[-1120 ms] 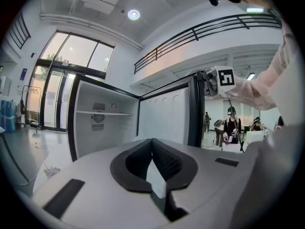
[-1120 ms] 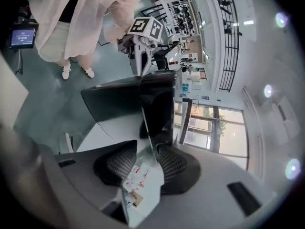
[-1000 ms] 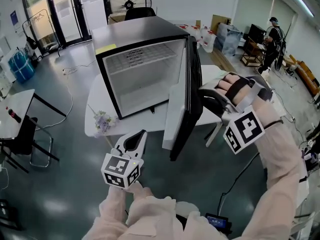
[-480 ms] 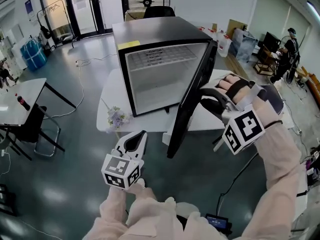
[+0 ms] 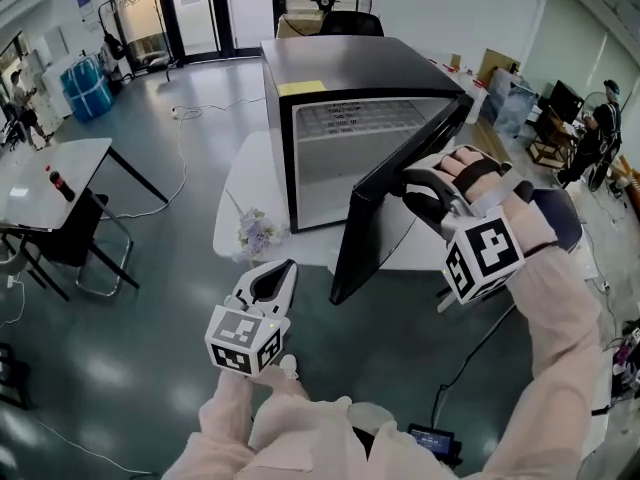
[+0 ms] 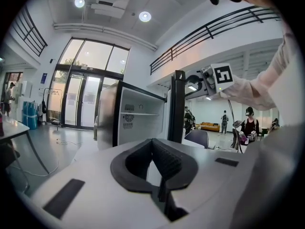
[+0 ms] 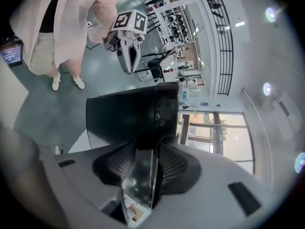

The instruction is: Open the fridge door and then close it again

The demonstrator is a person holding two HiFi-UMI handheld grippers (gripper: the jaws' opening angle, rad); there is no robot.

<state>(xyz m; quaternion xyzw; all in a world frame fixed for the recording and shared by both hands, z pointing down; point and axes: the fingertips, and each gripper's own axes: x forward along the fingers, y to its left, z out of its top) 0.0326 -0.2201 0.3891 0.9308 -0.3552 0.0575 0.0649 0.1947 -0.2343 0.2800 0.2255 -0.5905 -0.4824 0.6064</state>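
Right claw (image 5: 418, 186), jaws just easing wider, clasps the fridge door (image 5: 375, 223) edge; it has swung halfway shut, so closing is underway. Left claw (image 5: 283, 268) stays closed, empty.

**Brushed metal, gloss black, matt plastic**

The fridge (image 5: 335, 63) has a grey top that looks like satin, brushed metal. A yellow paper note (image 5: 302, 88) lies at the top's front left corner. The inner lining (image 5: 345, 173) is smooth white plastic. The fridge door (image 5: 385, 203) is glossy black on its outer face and mirrors the room. The counter (image 5: 232, 193) is smooth, matt white. The floor (image 5: 140, 298) is polished grey-green and shiny with lamp reflections. The left tongs (image 5: 284, 270) have a matt white plastic shell, and their pads (image 6: 172, 162) are black, ribbed and rubbery-looking. Their marker cube (image 5: 243, 340) carries flat black-and-white print. The sleeves (image 5: 560, 368) are pale pink cloth, softly creased.
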